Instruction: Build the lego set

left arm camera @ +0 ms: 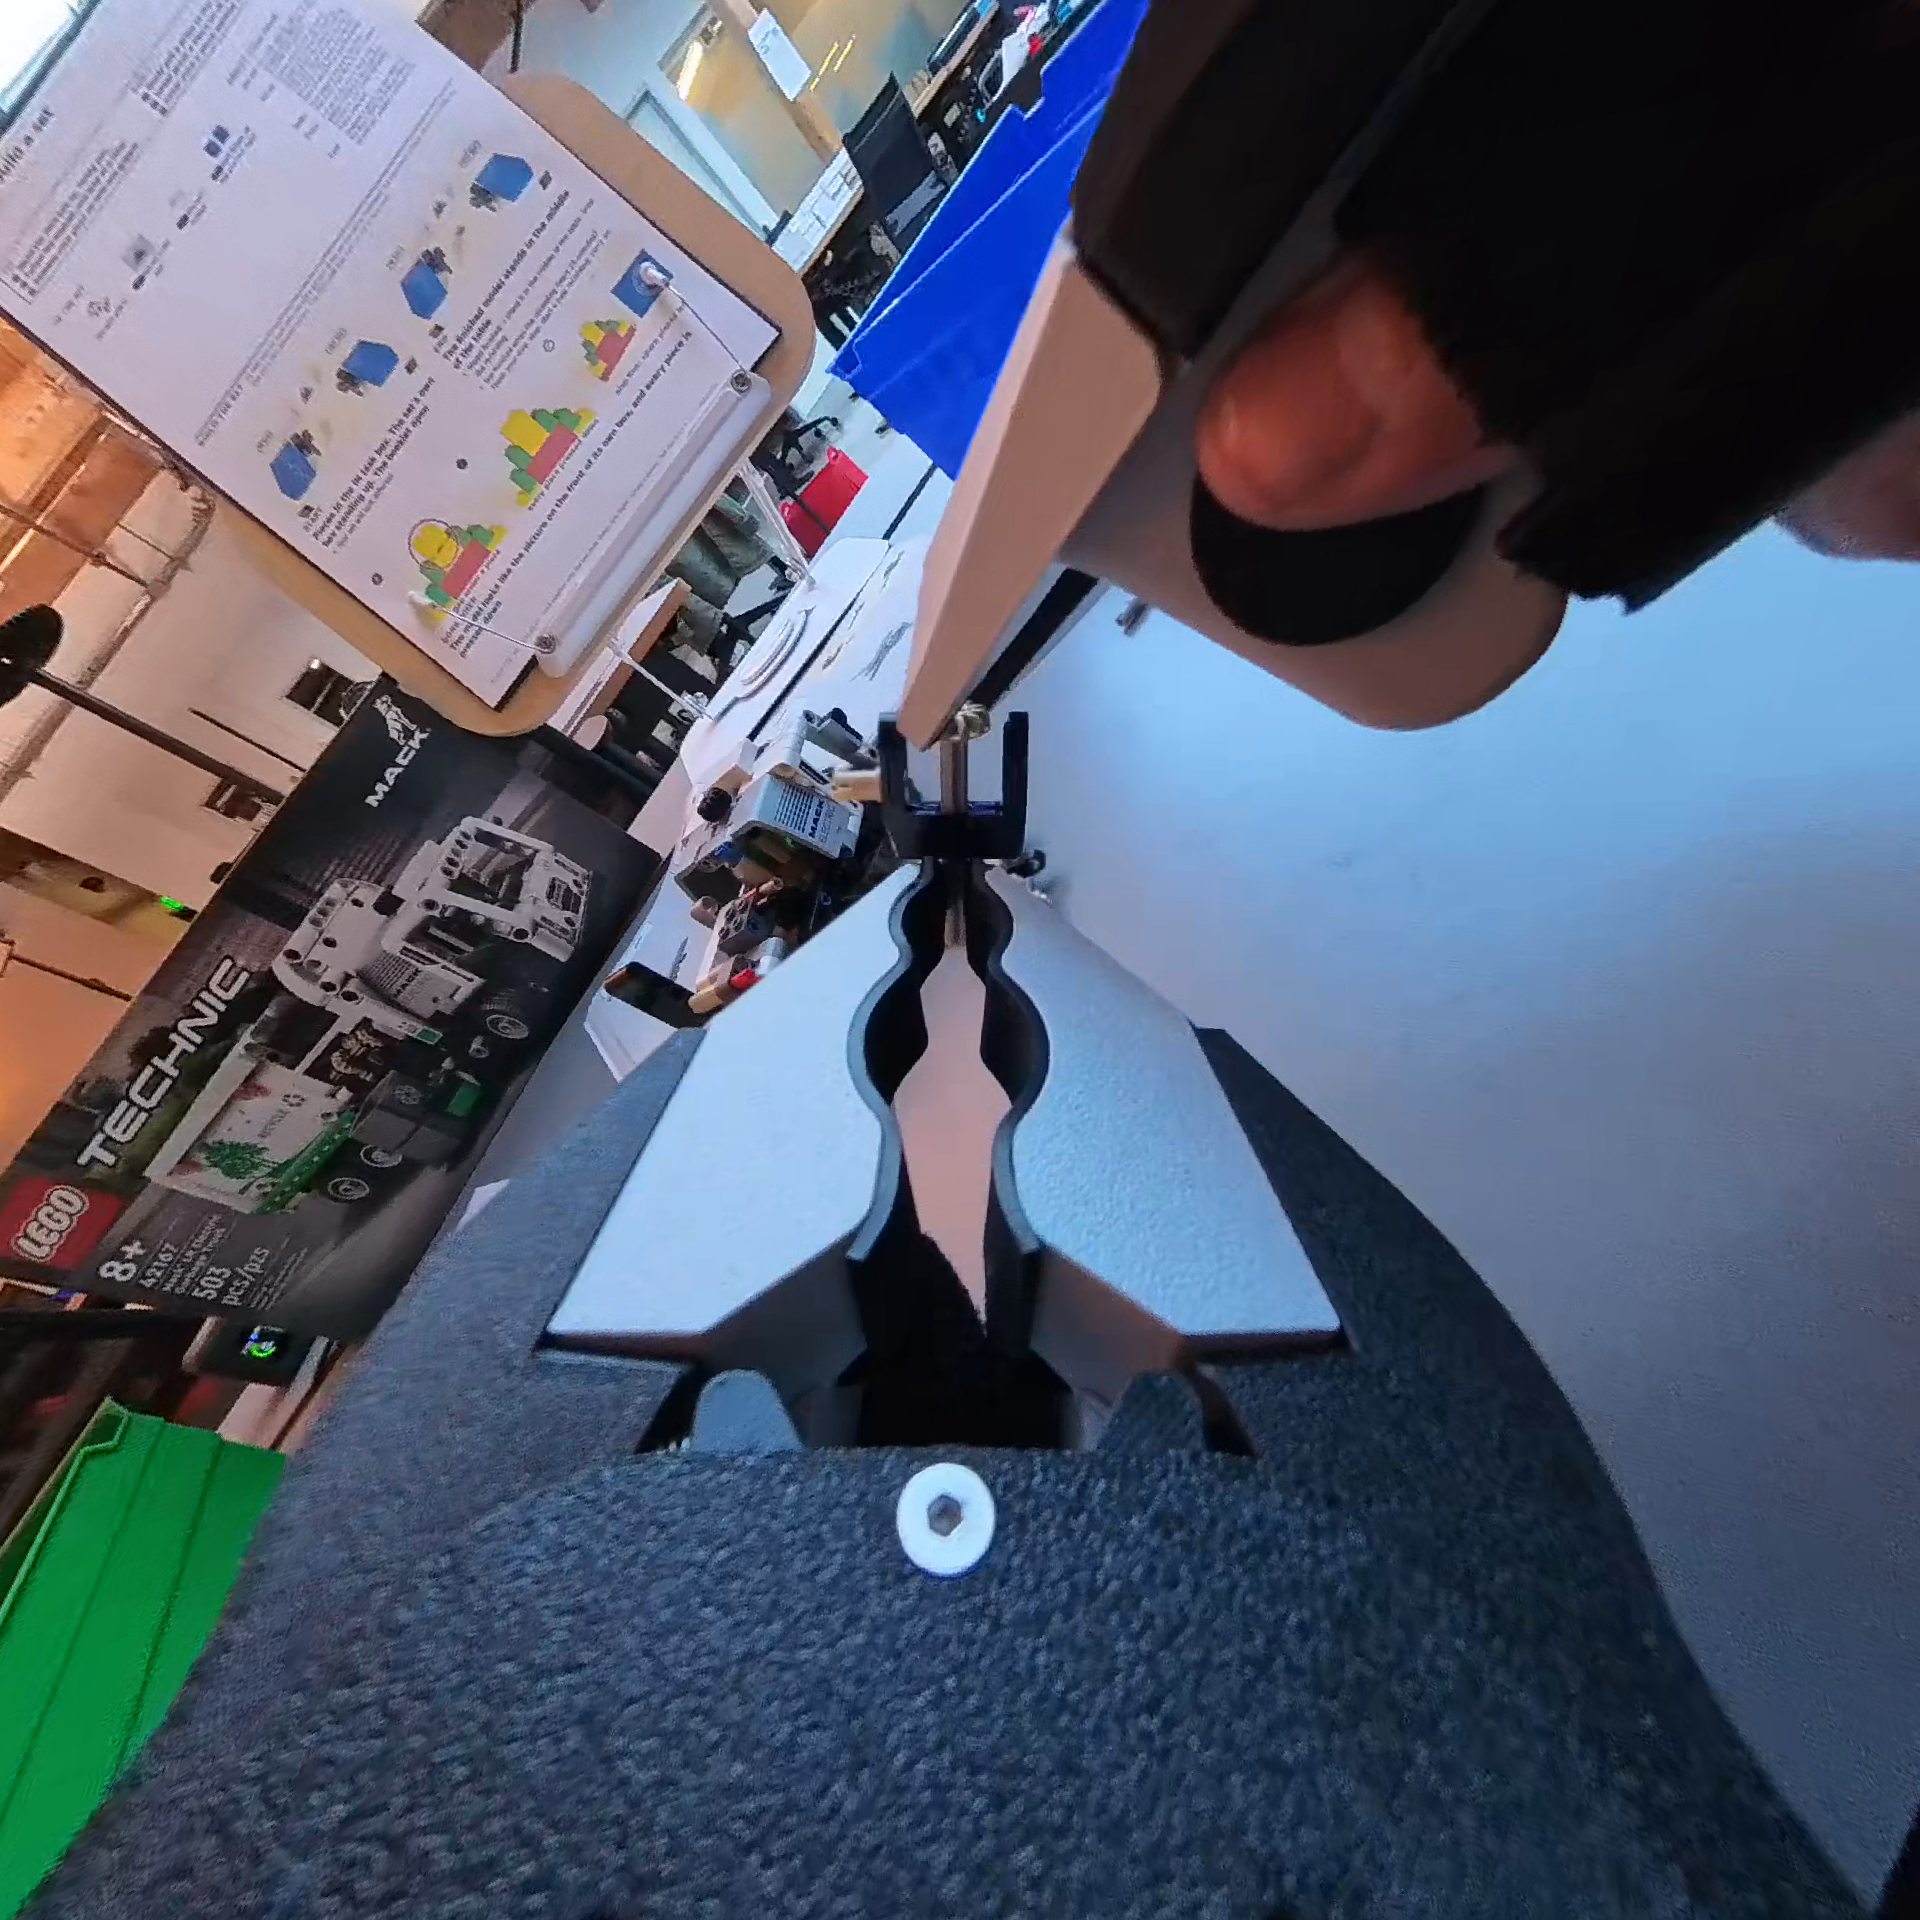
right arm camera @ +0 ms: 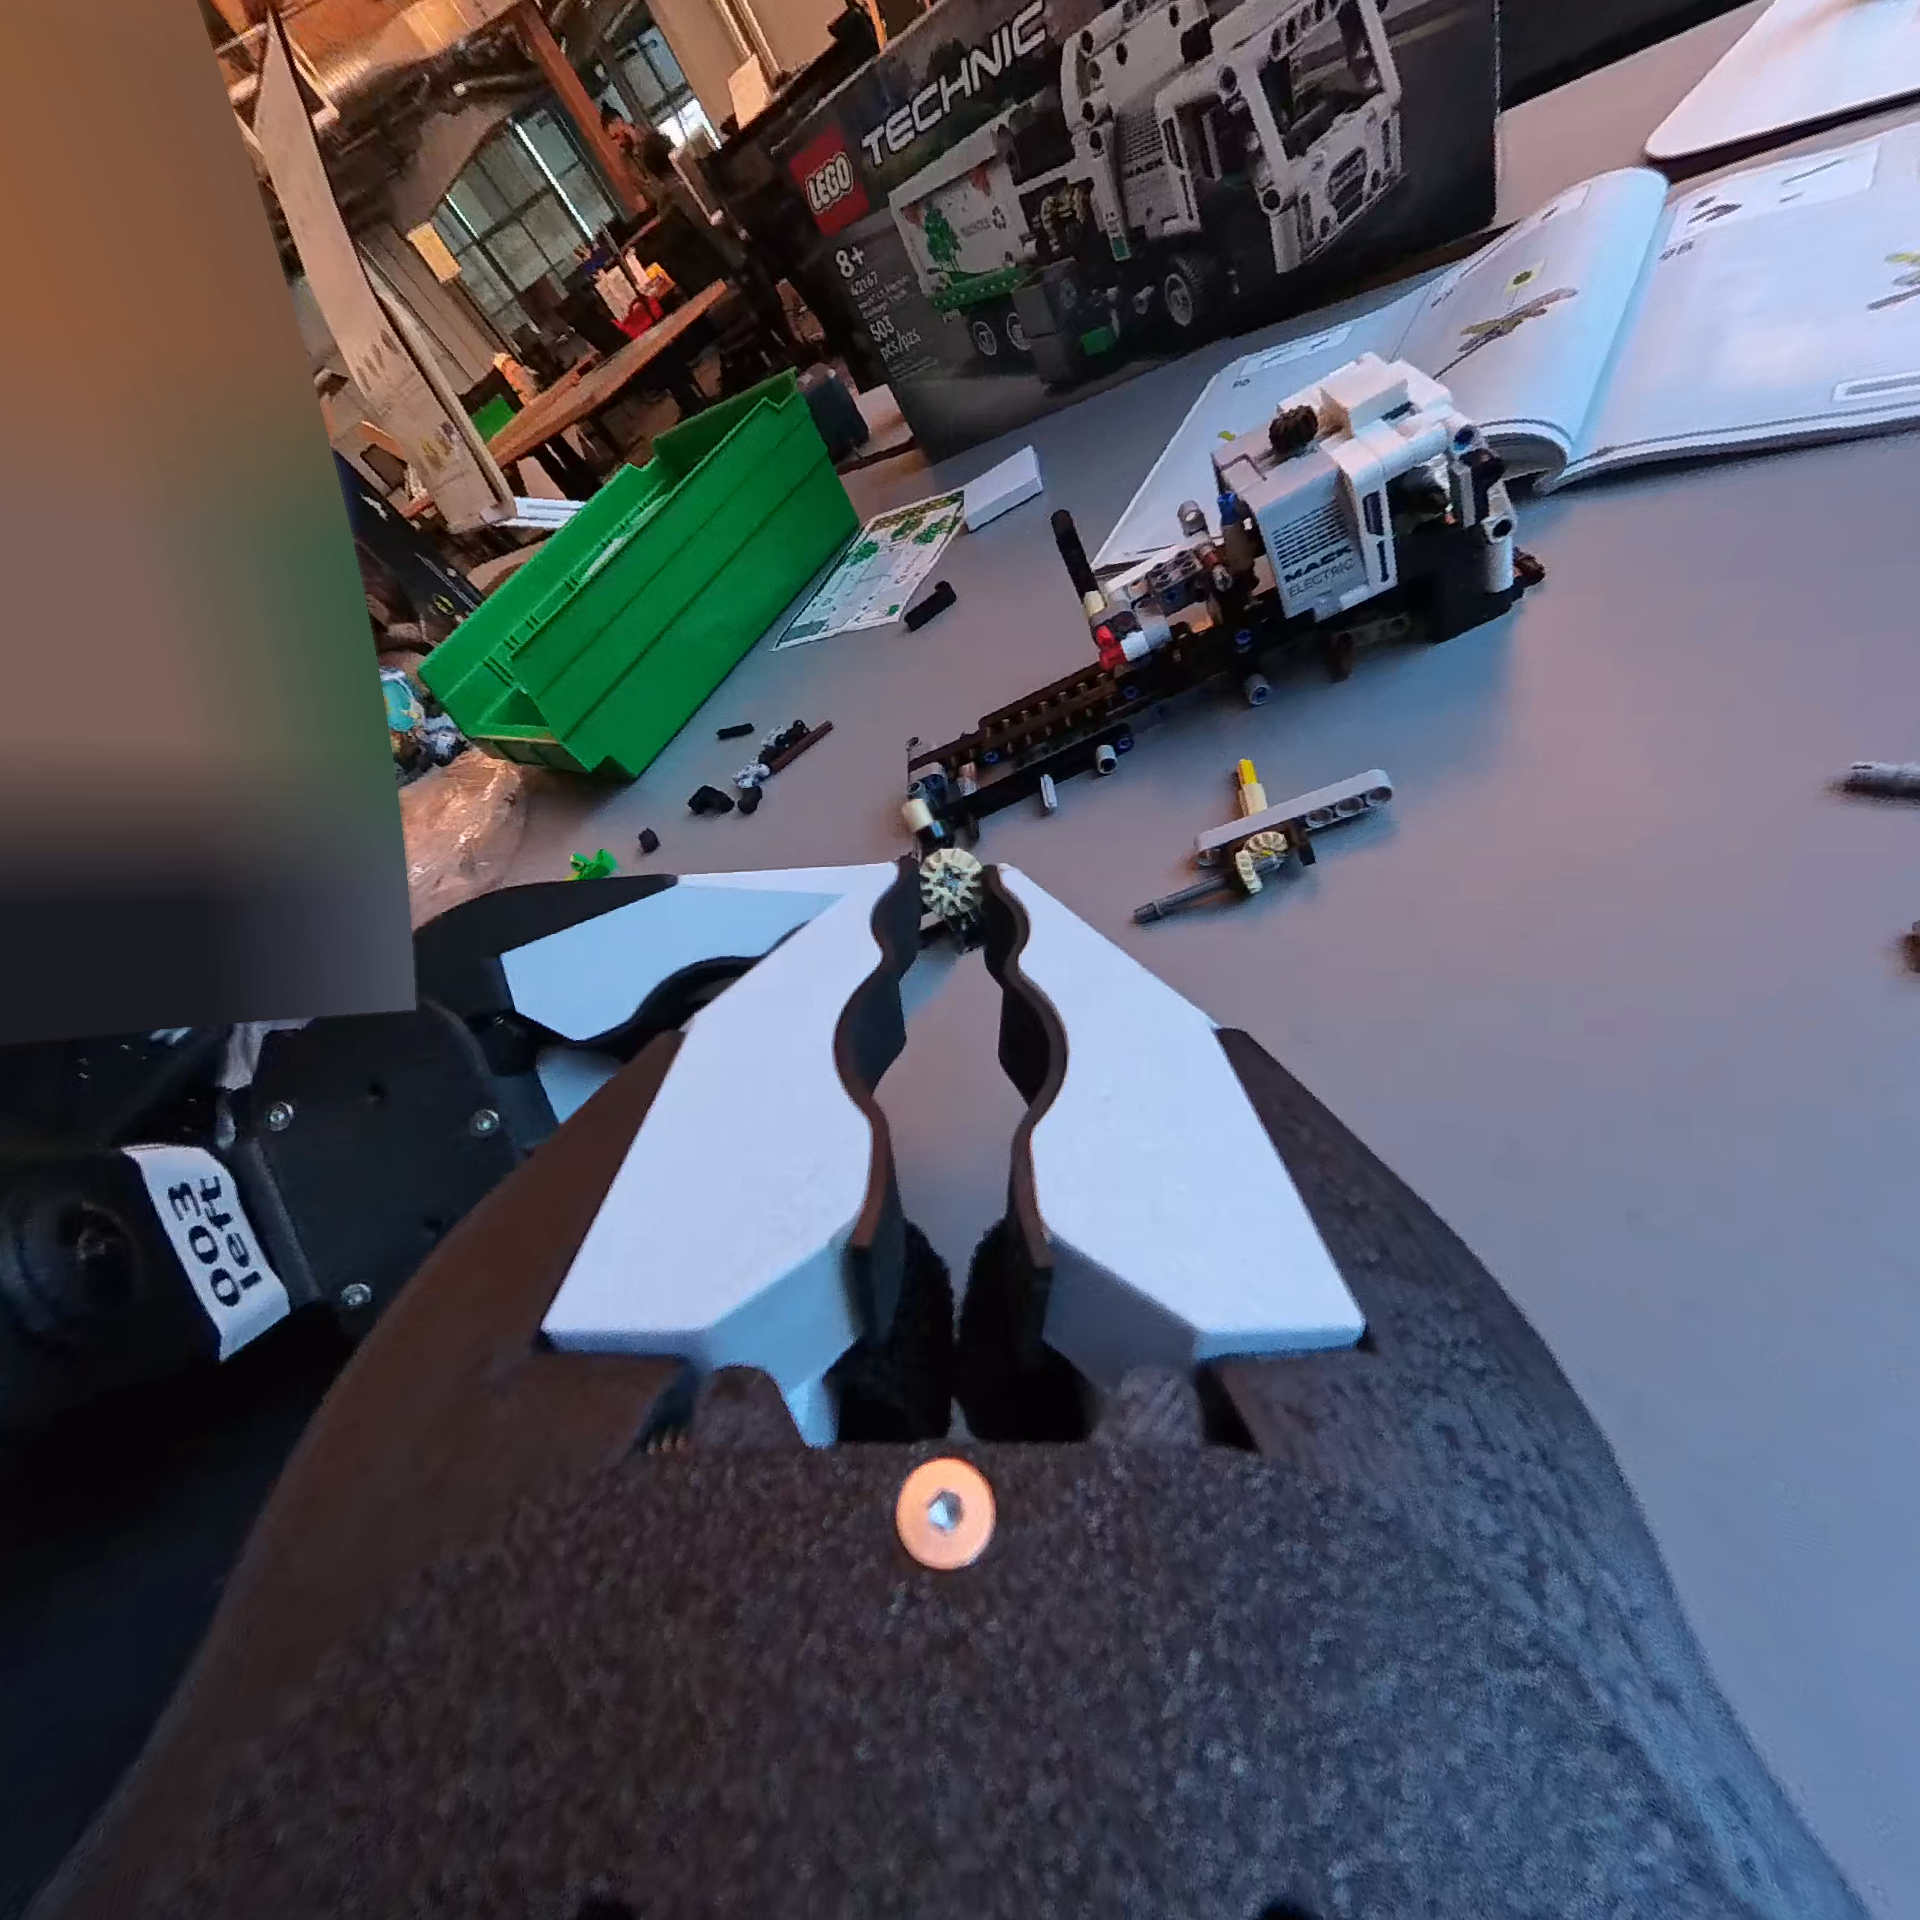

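Note:
In the left wrist view my left gripper (left arm camera: pixel 954 883) is shut on a small black fork-shaped piece (left arm camera: pixel 961 816) with a grey axle through it. My right gripper's white fingers (left arm camera: pixel 1029 468) reach in from the upper right and their tip meets the top of that axle. In the right wrist view my right gripper (right arm camera: pixel 951 885) is shut on a tan gear (right arm camera: pixel 950 881). The left gripper's fingers (right arm camera: pixel 623 956) lie just to its left. The part-built white truck cab on a dark chassis (right arm camera: pixel 1351 540) stands on the grey table beyond, and also shows in the left wrist view (left arm camera: pixel 790 831).
A green bin (right arm camera: pixel 665 603) lies on its side at the left, with loose black pieces (right arm camera: pixel 748 774) in front. The set's box (right arm camera: pixel 1143 187) stands behind and an open booklet (right arm camera: pixel 1662 312) lies at the right. A grey beam with a gear (right arm camera: pixel 1283 831) lies near my right gripper. Both grippers' tips are close together, under 4 cm apart.

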Motion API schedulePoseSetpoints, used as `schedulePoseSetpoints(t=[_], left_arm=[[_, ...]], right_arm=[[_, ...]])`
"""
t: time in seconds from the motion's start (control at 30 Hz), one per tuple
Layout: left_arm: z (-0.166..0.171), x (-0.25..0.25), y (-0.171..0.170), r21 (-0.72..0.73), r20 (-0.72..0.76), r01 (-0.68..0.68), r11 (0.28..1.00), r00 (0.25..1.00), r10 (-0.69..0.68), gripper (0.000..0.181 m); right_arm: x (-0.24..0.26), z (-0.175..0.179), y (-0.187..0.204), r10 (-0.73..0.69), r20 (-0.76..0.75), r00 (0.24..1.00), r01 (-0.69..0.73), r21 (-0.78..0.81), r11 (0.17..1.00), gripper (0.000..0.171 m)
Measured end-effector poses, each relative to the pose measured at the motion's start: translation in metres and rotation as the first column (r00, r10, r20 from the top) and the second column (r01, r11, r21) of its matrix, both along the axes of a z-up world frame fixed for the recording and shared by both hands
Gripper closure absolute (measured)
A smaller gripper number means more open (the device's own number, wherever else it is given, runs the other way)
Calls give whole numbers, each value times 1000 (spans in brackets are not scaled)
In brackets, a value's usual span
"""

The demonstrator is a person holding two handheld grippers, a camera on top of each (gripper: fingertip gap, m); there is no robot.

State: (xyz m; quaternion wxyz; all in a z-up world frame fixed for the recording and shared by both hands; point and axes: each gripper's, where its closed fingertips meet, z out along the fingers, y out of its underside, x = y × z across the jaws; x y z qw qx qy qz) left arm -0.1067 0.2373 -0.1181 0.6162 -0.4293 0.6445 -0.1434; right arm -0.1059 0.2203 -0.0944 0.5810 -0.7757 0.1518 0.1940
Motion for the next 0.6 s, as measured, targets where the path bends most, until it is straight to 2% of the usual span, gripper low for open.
schedulePoseSetpoints(t=[0.27, 0.4, 0.5, 0.6], left_arm=[[-5, 2, -2, -39, -17, 30, 999, 999, -31, 181], [-20, 4, -6, -214, -74, 89, 973, 992, -107, 180], [-28, 2, -17, -349, -119, 184, 919, 964, -238, 180], [-27, -3, -36, -525, -96, 324, 787, 896, -433, 180]], right_arm=[[2, -2, -1, 21, -100, 995, -16, 41, 999, 160], [4, -5, -8, 58, -117, 991, -48, 83, 995, 160], [8, 2, -16, 111, 1, 994, -111, 110, 988, 160], [6, 8, -23, 264, 200, 943, -290, 112, 951, 160]])
